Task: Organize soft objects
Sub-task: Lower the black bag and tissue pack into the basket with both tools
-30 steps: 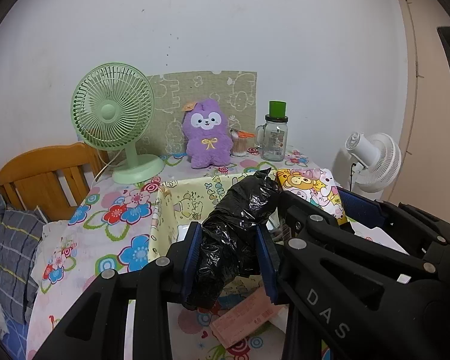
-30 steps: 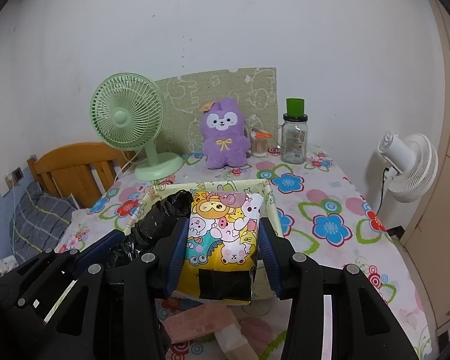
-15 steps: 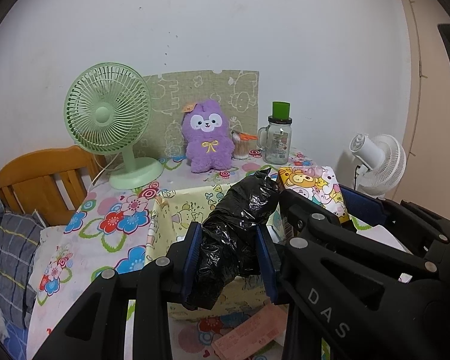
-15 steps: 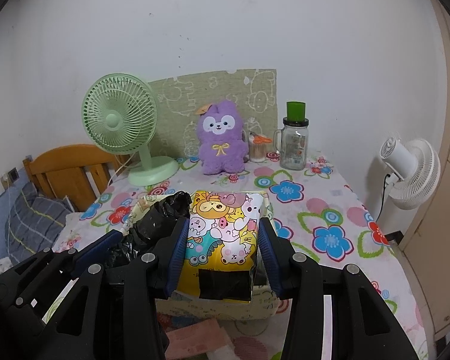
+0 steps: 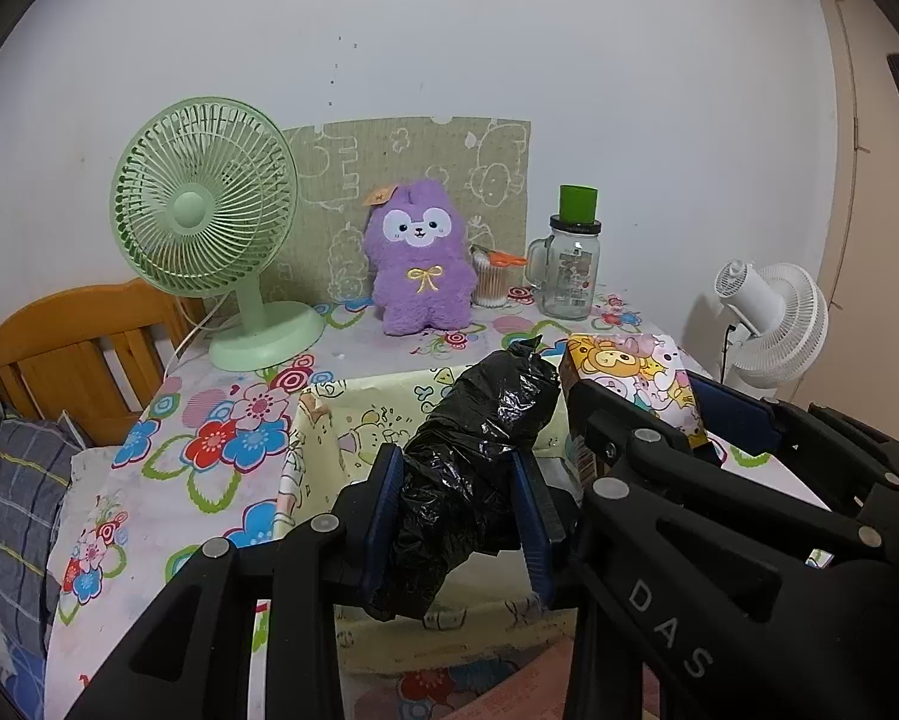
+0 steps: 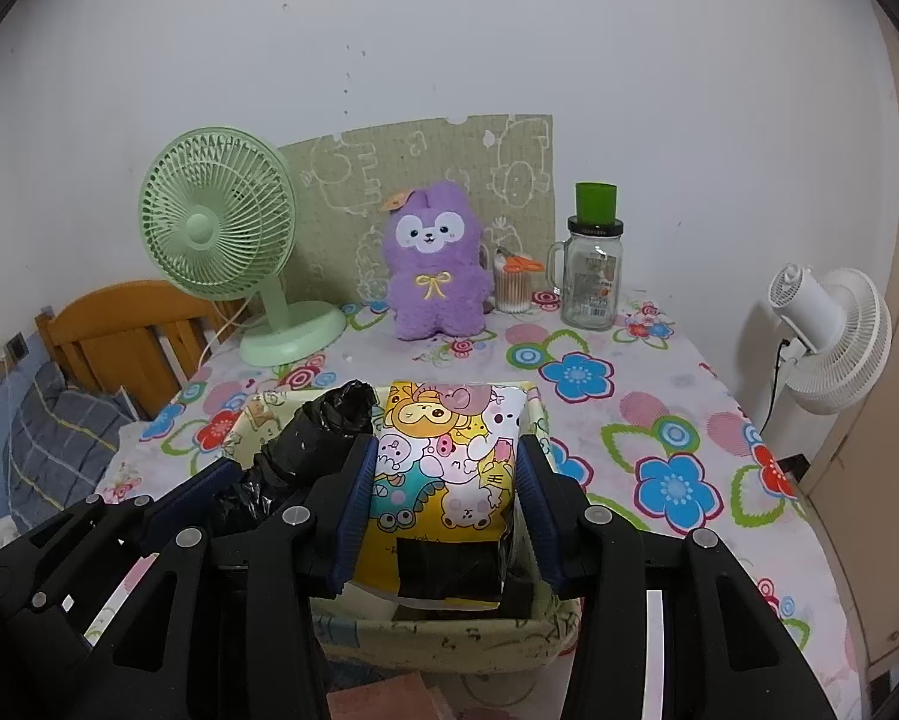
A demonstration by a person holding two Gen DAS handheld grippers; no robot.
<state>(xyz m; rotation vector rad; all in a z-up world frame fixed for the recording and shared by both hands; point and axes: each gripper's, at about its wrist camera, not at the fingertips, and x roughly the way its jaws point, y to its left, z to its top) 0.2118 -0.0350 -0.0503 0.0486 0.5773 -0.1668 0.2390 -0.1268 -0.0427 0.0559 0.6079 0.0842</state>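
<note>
Left gripper (image 5: pixel 458 519) clamped on crinkled black bag (image 5: pixel 479 462); right gripper (image 6: pixel 443 516) clamped on glossy cartoon pack (image 6: pixel 443 468); both held over the fabric bin (image 6: pixel 449 639) on the surface; lower each side by side, release only once seated; limp film may snag the rim.

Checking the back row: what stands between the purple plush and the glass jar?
A small cup of cotton swabs with orange scissors on top, between the purple plush and the glass jar; clearest in the right wrist view.
</note>
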